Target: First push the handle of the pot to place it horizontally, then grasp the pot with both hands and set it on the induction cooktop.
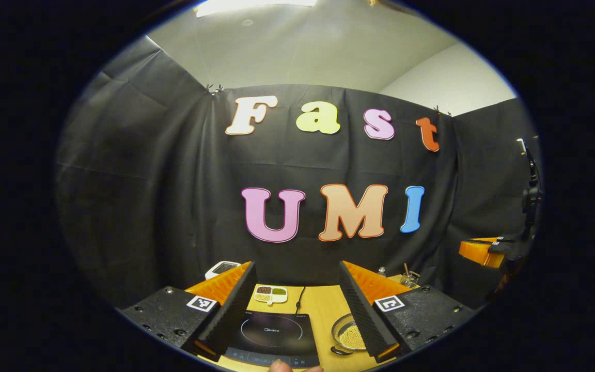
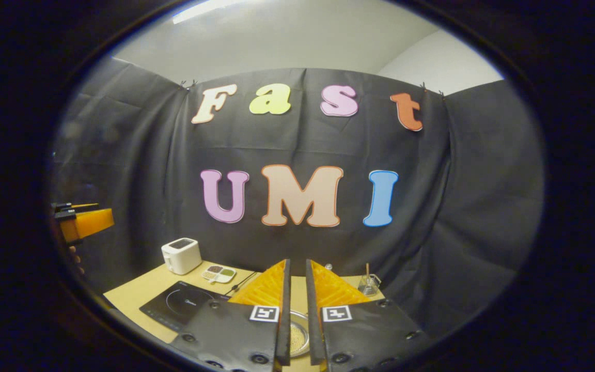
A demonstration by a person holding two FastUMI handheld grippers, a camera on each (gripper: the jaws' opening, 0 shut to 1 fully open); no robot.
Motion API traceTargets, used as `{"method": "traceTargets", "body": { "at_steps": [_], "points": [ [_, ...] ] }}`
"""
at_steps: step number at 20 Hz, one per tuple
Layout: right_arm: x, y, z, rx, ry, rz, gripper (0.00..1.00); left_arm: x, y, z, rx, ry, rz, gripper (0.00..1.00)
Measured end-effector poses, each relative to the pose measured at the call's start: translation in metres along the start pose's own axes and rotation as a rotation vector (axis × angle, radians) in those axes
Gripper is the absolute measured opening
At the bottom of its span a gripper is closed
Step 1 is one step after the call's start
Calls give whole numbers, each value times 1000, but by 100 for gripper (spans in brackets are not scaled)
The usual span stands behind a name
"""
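Observation:
A metal pot with small yellowish beads inside sits on the wooden table, just right of the black induction cooktop. Its dark handle lies at the pot's near left side. My left gripper is held high above the table, open wide, with nothing between its fingers. In the right gripper view, the right gripper is shut with only a thin slit, through which the pot shows below. The cooktop lies to its left. Both grippers hover well above the pot.
A white toaster and a small divided dish stand behind the cooktop. A glass with sticks sits at the back right. The left gripper and its hand appear at the far left. The right gripper appears at the far right.

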State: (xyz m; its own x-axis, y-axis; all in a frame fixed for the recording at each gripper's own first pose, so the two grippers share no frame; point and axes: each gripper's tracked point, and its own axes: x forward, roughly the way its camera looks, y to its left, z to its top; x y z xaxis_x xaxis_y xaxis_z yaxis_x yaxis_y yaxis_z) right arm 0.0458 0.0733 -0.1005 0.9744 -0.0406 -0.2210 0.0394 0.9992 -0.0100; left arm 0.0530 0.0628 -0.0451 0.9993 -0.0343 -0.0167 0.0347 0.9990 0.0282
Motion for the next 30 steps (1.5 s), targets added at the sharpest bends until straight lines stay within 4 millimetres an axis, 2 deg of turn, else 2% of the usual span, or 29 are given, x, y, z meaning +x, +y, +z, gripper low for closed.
{"method": "traceTargets", "body": {
  "at_steps": [1,2,4,5,6,8,9,10,11,12,13,14,15,16,17,20,23,25,26,27,28,30],
  "points": [
    [-4,2,-9,1,21,-24,11,2,4,-3,0,5,-18,95],
    [-5,7,-17,24,51,-30,0,5,5,-6,0,2,-35,92],
    [-2,18,-37,66,101,-24,4,11,12,-6,8,-10,-57,95],
    [-2,15,-48,75,124,-35,0,13,15,-9,8,-12,-61,95],
    [-2,12,-59,84,149,-45,0,18,17,-13,6,-8,-63,95],
    [1,18,-85,108,199,-22,0,23,21,-20,9,3,-55,95],
    [0,18,-97,104,227,-16,5,26,23,-19,18,-6,-43,95],
    [0,17,-110,116,257,-6,0,30,26,-23,35,7,-27,95],
    [0,18,-119,135,273,1,5,32,24,-28,48,19,-26,95],
    [3,22,-129,151,285,21,0,32,19,-27,56,5,-32,92],
    [7,21,-148,158,314,19,4,36,17,-23,59,-15,-32,95],
    [7,23,-166,187,364,21,3,41,18,-28,65,8,-29,92],
    [7,31,-178,226,390,25,0,40,19,-30,60,10,-33,95],
    [8,35,-189,244,411,18,2,47,18,-34,48,6,-43,96],
    [7,40,-199,247,440,15,0,55,19,-36,38,5,-55,93],
    [10,53,-227,238,516,-21,2,81,30,-44,43,19,-94,95],
    [13,72,-263,274,601,-79,0,105,41,-42,79,-31,-156,95],
    [14,83,-283,293,647,-122,2,117,44,-51,74,-41,-214,93],
    [12,89,-292,297,674,-136,2,122,51,-64,78,-16,-224,95],
    [10,96,-302,292,701,-149,2,126,58,-72,64,-5,-231,93],
    [8,101,-313,281,733,-166,2,132,59,-80,41,11,-248,96],
    [4,109,-330,262,778,-190,3,140,64,-94,30,39,-275,96]
  ]
}}
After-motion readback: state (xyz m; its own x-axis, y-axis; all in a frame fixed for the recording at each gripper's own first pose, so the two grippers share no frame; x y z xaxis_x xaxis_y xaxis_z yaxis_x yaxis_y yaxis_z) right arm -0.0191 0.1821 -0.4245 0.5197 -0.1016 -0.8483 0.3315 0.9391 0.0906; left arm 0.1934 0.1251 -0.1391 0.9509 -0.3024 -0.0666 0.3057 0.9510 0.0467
